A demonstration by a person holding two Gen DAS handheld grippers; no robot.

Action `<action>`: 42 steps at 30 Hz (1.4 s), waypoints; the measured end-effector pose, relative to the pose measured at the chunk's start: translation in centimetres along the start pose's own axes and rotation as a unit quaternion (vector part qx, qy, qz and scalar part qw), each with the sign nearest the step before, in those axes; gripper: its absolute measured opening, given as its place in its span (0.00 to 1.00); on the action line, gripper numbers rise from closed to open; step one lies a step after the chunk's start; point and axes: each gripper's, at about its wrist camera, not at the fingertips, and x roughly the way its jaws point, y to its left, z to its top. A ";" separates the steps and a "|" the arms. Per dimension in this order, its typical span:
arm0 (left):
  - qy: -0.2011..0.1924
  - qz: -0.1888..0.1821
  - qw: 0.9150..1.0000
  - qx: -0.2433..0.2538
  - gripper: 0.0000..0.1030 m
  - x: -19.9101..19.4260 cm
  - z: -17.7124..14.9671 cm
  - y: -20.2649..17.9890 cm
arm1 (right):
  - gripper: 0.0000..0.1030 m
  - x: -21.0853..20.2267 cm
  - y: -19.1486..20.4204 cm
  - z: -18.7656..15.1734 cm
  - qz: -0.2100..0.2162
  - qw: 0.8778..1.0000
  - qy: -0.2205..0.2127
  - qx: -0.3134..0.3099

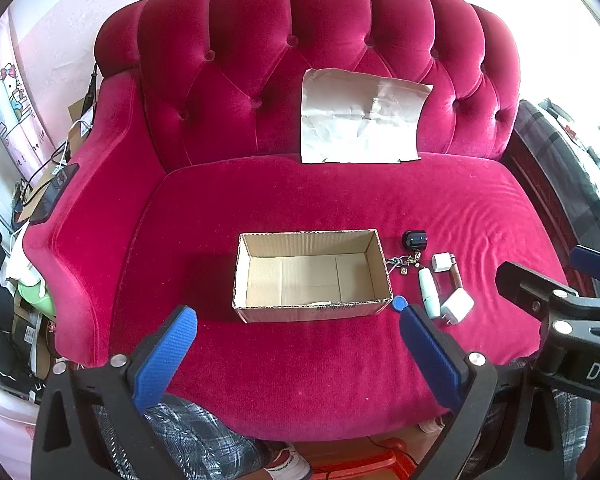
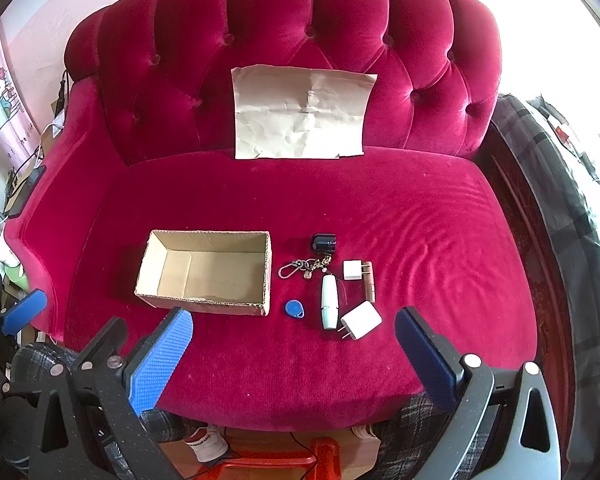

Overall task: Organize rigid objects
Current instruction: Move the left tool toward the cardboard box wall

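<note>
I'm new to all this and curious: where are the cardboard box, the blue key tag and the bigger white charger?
cardboard box (image 2: 204, 270): right wrist view, inside floor.
blue key tag (image 2: 294, 307): right wrist view, round body.
bigger white charger (image 2: 362, 319): right wrist view, top face.

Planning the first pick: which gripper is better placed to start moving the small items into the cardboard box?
Right, probably. The right gripper, open and empty, points at the charger, white tube and blue tag right ahead. The left gripper, also open, faces the empty box.
</note>
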 end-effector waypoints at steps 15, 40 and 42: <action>0.002 0.003 1.000 -0.002 1.00 0.2 0.2 0.1 | 1.00 0.3 0.0 0.1 -0.001 1.000 0.003 -0.001; 0.011 0.003 1.000 -0.001 1.00 2.3 0.8 0.6 | 1.00 2.0 -0.1 0.9 -0.001 1.000 0.010 -0.002; 0.014 0.002 1.000 -0.004 1.00 2.8 0.9 1.0 | 1.00 2.3 -0.2 1.0 0.000 1.000 0.012 0.001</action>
